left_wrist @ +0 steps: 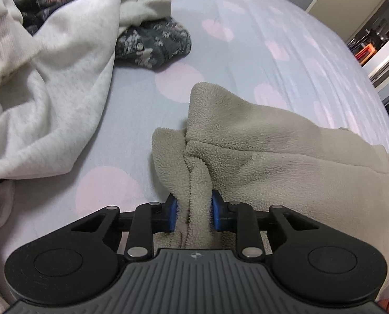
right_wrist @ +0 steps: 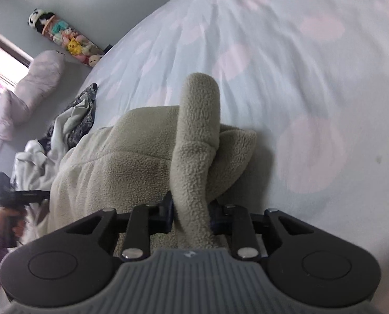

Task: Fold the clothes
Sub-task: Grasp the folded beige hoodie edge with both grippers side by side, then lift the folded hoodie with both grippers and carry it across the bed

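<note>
A beige fleece garment (left_wrist: pixel 272 151) lies bunched on the bed. In the left wrist view my left gripper (left_wrist: pixel 194 213) is shut on a thick fold of it, blue pads (left_wrist: pixel 216 209) pressing the fleece from both sides. In the right wrist view the same fleece garment (right_wrist: pixel 131 162) spreads to the left, and my right gripper (right_wrist: pixel 191 216) is shut on another fold, which stands up as a rolled tube above the jaws. At the left edge of that view a hand holds the other gripper's handle (right_wrist: pixel 8 196).
A white sweatshirt (left_wrist: pixel 53 83) and a dark patterned garment (left_wrist: pixel 152 44) lie at the upper left of the bedsheet (left_wrist: pixel 259 39). A lilac pillow (right_wrist: pixel 29 91) and a tube of plush toys (right_wrist: pixel 68 41) sit by the wall. A doorway (left_wrist: pixel 372 39) opens at the right.
</note>
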The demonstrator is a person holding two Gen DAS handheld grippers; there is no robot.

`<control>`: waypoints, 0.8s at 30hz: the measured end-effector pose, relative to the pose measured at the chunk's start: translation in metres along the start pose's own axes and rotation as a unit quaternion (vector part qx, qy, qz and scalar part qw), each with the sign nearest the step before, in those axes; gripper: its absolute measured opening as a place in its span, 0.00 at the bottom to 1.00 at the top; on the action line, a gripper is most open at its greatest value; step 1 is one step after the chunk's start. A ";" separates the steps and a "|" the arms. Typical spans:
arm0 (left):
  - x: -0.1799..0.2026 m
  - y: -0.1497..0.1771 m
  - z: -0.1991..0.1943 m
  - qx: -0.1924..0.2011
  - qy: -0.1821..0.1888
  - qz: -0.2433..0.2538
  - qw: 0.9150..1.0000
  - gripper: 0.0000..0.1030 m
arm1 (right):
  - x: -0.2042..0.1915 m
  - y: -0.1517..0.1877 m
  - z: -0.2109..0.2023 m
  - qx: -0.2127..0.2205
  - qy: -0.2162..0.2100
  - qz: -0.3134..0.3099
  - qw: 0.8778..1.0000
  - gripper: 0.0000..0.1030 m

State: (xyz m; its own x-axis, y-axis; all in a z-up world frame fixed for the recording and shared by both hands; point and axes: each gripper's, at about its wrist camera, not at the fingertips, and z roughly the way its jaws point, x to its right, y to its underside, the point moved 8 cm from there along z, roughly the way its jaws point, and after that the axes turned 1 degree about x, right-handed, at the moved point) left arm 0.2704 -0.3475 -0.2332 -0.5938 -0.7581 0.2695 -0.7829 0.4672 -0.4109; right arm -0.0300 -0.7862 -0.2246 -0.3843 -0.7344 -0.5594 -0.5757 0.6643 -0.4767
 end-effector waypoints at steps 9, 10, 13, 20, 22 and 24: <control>0.023 0.003 -0.059 0.067 0.035 0.026 0.997 0.19 | -0.042 0.001 -0.076 0.067 0.025 -0.034 0.997 0.20; 0.028 0.003 -0.066 0.074 0.039 0.032 0.996 0.19 | -0.044 0.004 -0.086 0.072 0.029 -0.040 0.996 0.20; 0.047 0.007 -0.087 0.092 0.054 0.047 0.993 0.18 | -0.050 0.012 -0.116 0.096 0.035 -0.034 0.994 0.20; 0.134 0.019 -0.121 0.116 0.119 0.107 0.980 0.17 | -0.037 0.014 -0.208 0.157 0.080 -0.023 0.984 0.20; 0.165 0.022 -0.125 0.118 0.144 0.122 0.975 0.17 | -0.027 0.013 -0.241 0.173 0.105 -0.020 0.979 0.20; 0.199 0.025 -0.125 0.117 0.171 0.137 0.969 0.17 | -0.016 0.011 -0.276 0.188 0.134 -0.020 0.973 0.20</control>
State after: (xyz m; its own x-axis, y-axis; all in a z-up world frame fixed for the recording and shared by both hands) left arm 0.1095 -0.4300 -0.0812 -0.8311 -0.4073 0.3787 -0.5480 0.4837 -0.6824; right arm -0.2297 -0.8058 -0.0336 -0.5703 -0.7373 -0.3620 -0.3097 0.6012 -0.7366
